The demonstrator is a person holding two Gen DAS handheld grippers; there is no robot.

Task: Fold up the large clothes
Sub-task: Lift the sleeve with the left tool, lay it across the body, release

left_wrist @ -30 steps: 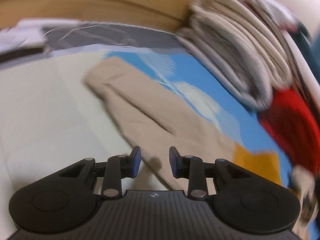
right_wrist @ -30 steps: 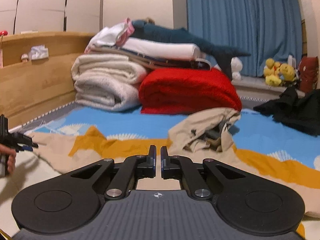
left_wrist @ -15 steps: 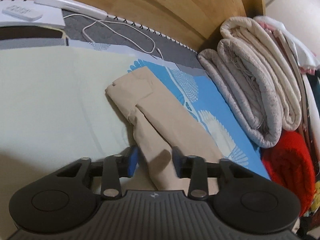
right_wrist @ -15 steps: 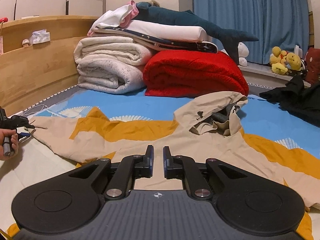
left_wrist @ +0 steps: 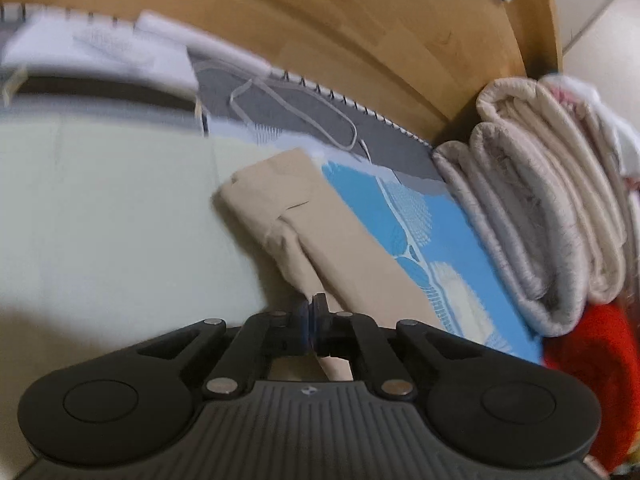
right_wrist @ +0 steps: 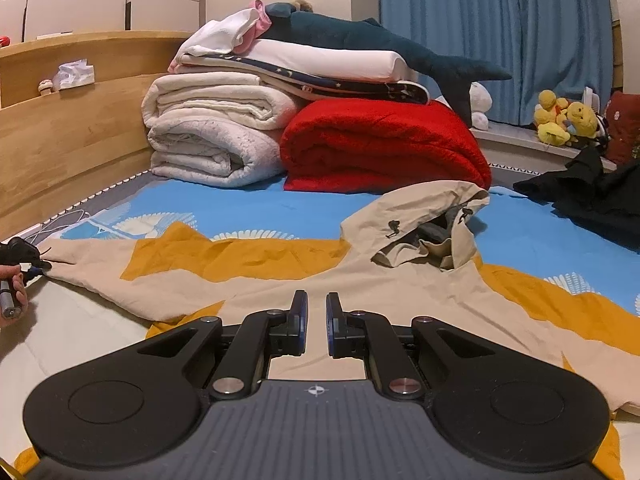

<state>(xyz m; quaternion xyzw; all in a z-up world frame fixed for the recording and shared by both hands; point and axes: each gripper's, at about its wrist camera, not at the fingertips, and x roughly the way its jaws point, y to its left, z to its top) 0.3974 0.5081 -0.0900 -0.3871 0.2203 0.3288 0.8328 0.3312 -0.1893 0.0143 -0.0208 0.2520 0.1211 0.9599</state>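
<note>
1. Left wrist view: the left tongs are pressed together on a fold of the beige sleeve, near the sleeve's lower edge. The sleeve runs away from the tongs toward the headboard, its cuff lying where the pale sheet meets the blue cover. A white cable loops on the grey strip by the headboard. Rolled white blankets lie at the right, with a red blanket beside them. The far-left items are blurred.

2. Right wrist view: the right tongs stand slightly apart with nothing between them, low over the jacket. The beige and mustard jacket lies spread across the bed, hood toward the blanket pile, one sleeve stretched to the left edge. There the left tongs pinch the sleeve tip, with the left hand below. The white blankets and red blanket are stacked by the headboard, a shark plush on top. Black clothes lie at the right.
</note>
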